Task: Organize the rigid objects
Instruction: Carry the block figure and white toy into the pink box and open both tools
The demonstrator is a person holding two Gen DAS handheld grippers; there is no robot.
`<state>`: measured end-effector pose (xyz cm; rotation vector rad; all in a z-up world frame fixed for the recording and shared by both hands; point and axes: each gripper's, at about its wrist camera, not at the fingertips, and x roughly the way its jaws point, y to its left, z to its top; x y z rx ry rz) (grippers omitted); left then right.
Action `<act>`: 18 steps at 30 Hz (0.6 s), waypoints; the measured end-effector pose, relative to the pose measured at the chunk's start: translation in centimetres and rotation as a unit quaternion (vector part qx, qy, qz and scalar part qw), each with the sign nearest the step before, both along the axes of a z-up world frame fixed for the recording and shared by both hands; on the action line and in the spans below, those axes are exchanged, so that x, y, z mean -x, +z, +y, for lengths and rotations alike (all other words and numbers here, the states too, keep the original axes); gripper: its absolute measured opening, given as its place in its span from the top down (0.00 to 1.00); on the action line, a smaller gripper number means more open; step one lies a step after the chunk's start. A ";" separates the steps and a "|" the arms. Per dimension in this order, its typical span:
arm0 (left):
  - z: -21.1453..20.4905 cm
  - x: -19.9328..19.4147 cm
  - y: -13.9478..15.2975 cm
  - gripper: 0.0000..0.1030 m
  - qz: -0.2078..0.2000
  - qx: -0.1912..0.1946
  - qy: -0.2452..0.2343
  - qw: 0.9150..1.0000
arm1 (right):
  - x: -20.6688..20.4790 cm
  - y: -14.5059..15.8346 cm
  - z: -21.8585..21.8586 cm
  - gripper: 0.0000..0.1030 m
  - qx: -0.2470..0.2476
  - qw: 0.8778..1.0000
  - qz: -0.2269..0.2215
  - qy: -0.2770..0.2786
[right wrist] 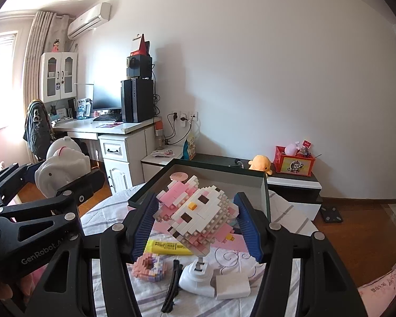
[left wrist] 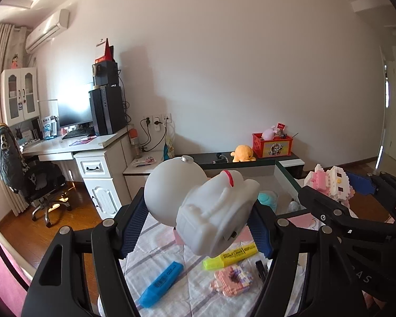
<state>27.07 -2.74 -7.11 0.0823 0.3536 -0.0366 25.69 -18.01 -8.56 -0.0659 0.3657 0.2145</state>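
My left gripper [left wrist: 198, 224] is shut on a white astronaut figure [left wrist: 198, 206], lifted above the bed; the same figure [right wrist: 62, 169] shows at the left of the right wrist view. My right gripper [right wrist: 198, 227] is shut on a pink and white brick-built cat figure [right wrist: 195, 211], also seen in the left wrist view as the cat figure [left wrist: 330, 182]. A dark green open box [right wrist: 250, 182] lies just beyond both, its rim [left wrist: 285, 174] ahead of the astronaut. On the bed sheet lie a yellow highlighter [left wrist: 229, 257], a blue highlighter [left wrist: 161, 285] and a small pink brick piece [left wrist: 232, 280].
A white stand [right wrist: 198, 277], a white block [right wrist: 232, 286] and a black hair clip [right wrist: 173, 288] lie on the sheet near me. Behind the box a low dark shelf [right wrist: 290, 185] holds a yellow plush and a red box. A desk with a chair stands at the left.
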 end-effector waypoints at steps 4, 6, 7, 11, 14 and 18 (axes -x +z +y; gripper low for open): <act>-1.1 -5.9 -0.7 0.31 0.030 0.001 -0.020 0.999 | -4.4 -0.2 -0.6 0.41 0.013 1.000 0.011 -0.011; -1.6 -9.0 -1.8 0.31 0.060 0.005 -0.032 0.998 | -6.7 -0.8 -1.2 0.41 0.012 1.000 0.025 -0.015; -1.8 -10.5 -2.5 0.31 0.074 0.006 -0.038 0.997 | -8.1 -1.3 -1.5 0.41 0.012 0.999 0.039 -0.016; -3.1 -15.2 -5.5 0.31 0.129 -0.002 -0.049 0.990 | -12.5 -3.9 -2.4 0.41 0.011 0.996 0.089 -0.021; -3.7 -17.7 -7.7 0.31 0.164 -0.003 -0.055 0.985 | -14.8 -6.2 -3.0 0.41 0.010 0.992 0.127 -0.026; -4.4 -18.9 -9.6 0.31 0.186 -0.010 -0.053 0.981 | -16.5 -8.4 -3.7 0.41 0.010 0.987 0.158 -0.026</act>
